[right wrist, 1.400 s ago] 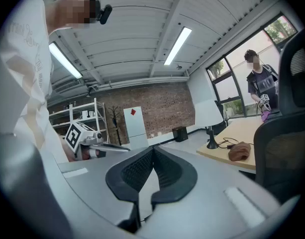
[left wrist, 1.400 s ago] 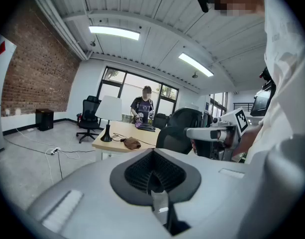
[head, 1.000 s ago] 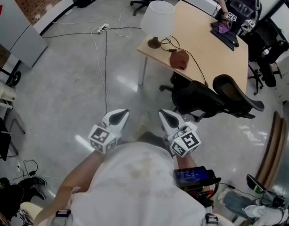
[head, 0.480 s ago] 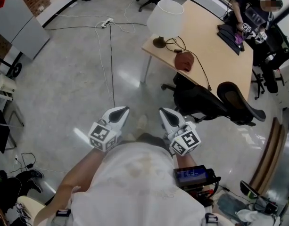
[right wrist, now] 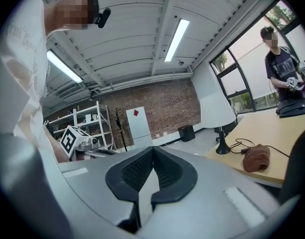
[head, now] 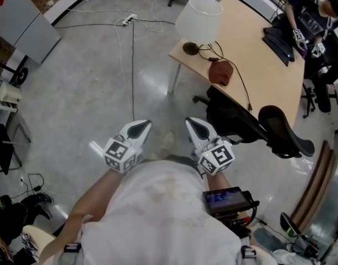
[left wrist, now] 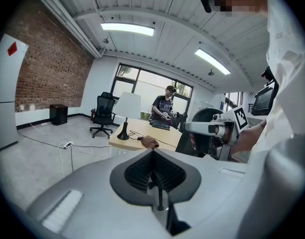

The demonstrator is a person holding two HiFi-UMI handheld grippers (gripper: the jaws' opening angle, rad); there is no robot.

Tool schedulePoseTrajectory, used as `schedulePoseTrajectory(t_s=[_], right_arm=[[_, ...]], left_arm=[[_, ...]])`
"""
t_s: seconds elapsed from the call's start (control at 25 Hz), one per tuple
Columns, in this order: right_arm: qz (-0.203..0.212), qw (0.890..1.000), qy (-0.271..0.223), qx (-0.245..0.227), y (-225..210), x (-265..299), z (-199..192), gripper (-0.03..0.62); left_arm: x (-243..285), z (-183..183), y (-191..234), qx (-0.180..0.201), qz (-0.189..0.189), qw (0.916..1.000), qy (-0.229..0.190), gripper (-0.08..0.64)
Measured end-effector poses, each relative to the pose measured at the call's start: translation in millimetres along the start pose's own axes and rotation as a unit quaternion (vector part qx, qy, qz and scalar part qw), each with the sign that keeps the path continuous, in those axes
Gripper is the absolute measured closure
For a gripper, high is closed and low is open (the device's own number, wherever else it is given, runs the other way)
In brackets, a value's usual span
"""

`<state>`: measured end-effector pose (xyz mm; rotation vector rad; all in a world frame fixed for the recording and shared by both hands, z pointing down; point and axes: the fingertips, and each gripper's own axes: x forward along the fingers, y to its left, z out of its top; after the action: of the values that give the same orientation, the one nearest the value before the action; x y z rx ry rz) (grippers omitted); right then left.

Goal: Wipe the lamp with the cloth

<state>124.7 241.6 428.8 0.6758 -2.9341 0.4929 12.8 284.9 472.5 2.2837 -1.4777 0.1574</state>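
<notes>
Far at one o'clock from closed, empty left tongs [head: 140, 128] and right tongs [head: 194, 126]: cloth [head: 220, 72] beside lamp [head: 198, 16] on tabletop [head: 262, 65]; grey floor [head: 86, 87].

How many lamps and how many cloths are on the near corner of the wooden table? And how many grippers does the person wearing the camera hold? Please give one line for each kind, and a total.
Lamp: 1
Brown cloth: 1
Grippers: 2, the left gripper and the right gripper
Total: 4
</notes>
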Motion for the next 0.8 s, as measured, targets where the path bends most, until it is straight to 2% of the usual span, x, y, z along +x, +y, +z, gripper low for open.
schedulePoseTrajectory(t_s=[0.56, 0.8], right_arm=[[0.015, 1.0, -0.003, 0.022, -76.4, 46.4, 18.5, 0.58], [0.042, 0.999, -0.002, 0.03, -93.0, 69.3, 22.3, 0.58]], left_arm=[[79.4, 51.8, 38.5, 0.015, 0.01, 0.9998, -0.002, 0.558], [90.7, 63.5, 53.7, 0.014, 0.038, 0.9992, 0.0, 0.558]])
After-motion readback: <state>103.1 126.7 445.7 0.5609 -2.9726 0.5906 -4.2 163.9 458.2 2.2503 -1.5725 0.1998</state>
